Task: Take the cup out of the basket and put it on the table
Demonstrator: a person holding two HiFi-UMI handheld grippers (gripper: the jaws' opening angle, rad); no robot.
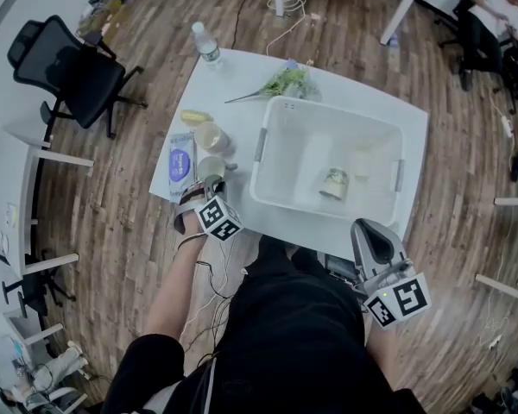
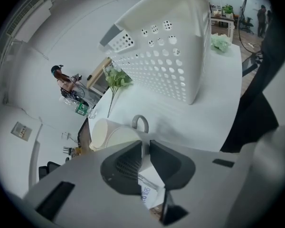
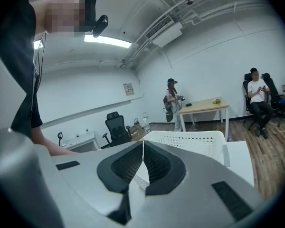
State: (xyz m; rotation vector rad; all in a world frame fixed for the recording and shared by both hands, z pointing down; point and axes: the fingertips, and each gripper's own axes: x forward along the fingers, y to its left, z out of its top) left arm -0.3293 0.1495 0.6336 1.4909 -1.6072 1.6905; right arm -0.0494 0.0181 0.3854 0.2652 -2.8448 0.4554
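Observation:
A cream cup (image 1: 212,168) with a loop handle (image 2: 140,122) stands on the white table (image 1: 242,76), left of the white basket (image 1: 281,119). My left gripper (image 1: 211,182) sits at its near side, and its jaws are closed on the cup's wall (image 2: 109,134) beside the handle. A second cream cup (image 1: 211,136) stands just behind it. Inside the basket lie a small patterned cup (image 1: 333,183) and a pale item (image 1: 363,164). My right gripper (image 1: 369,228) is shut and empty, held off the table's front edge near the person's body. In its own view the basket (image 3: 190,144) shows beyond the shut jaws.
A wipes packet (image 1: 181,158) and a yellow item (image 1: 195,117) lie at the table's left edge. A water bottle (image 1: 207,46) stands at the far corner, with a green plant sprig (image 1: 285,83) behind the basket. A black office chair (image 1: 69,72) stands to the left.

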